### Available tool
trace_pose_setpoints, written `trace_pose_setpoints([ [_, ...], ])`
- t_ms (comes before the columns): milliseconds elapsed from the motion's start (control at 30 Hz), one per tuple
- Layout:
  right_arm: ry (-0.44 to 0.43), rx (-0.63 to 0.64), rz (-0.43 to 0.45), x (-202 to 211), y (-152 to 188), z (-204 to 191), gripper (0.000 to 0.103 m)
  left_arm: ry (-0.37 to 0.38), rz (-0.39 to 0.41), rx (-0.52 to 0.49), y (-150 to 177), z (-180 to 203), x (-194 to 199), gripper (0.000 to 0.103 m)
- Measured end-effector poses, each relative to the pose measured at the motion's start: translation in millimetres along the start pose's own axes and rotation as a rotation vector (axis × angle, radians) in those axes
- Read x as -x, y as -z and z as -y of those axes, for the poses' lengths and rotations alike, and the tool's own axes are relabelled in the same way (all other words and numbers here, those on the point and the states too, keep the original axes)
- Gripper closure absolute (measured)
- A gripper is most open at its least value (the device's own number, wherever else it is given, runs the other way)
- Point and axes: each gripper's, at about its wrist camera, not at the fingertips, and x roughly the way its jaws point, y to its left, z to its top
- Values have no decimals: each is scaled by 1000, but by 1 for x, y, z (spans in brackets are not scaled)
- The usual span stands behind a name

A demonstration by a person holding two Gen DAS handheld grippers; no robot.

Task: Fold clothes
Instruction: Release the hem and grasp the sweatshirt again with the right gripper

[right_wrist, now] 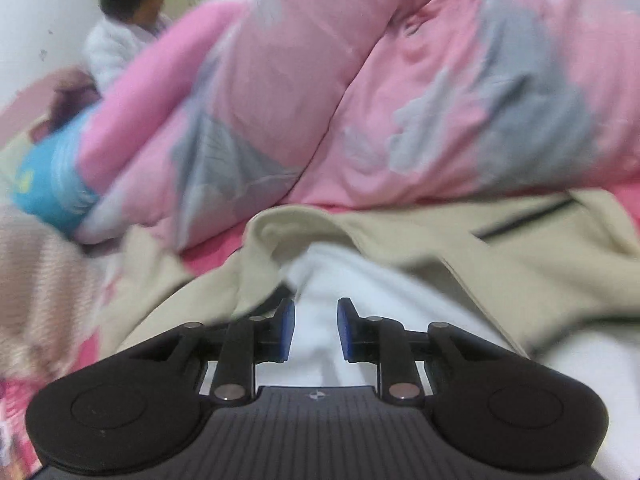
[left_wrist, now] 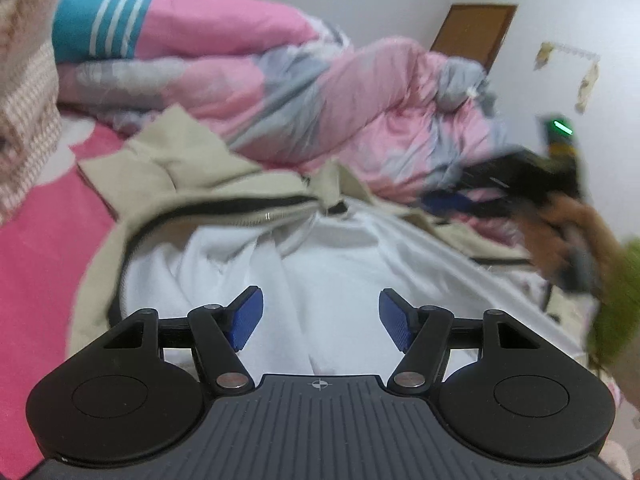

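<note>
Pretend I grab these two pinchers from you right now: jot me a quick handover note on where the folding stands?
Left gripper: jaws wide open, empty, hovering over the jacket's white lining.
Right gripper: jaws partly open, nothing between the pads, also above the white lining.
Things: the beige jacket lies opened out, lining up, on the pink bedsheet, in front of a bunched pink and grey duvet.
Done: jacket spread open; no neat fold visible.
Left: grip the edges, fold the sides and sleeves in, then fold it over.
</note>
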Motion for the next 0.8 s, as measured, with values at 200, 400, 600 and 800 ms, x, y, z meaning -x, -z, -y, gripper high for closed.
trace_pose_setpoints([
  [200, -111, -43, 26, 139, 72, -7, 58, 5, 72, 104, -18, -30, 49, 37],
  [400, -449, -208, -19, 208, 144, -19, 53, -17, 64, 160, -15, -55, 80, 37],
  [600, -298, -42, -27, 182, 194, -57, 36, 6, -38, 136, 14, -51, 85, 37],
  [800, -87, 24, -33, 128, 207, -64, 46, -84, -91, 26, 51, -28, 93, 37],
])
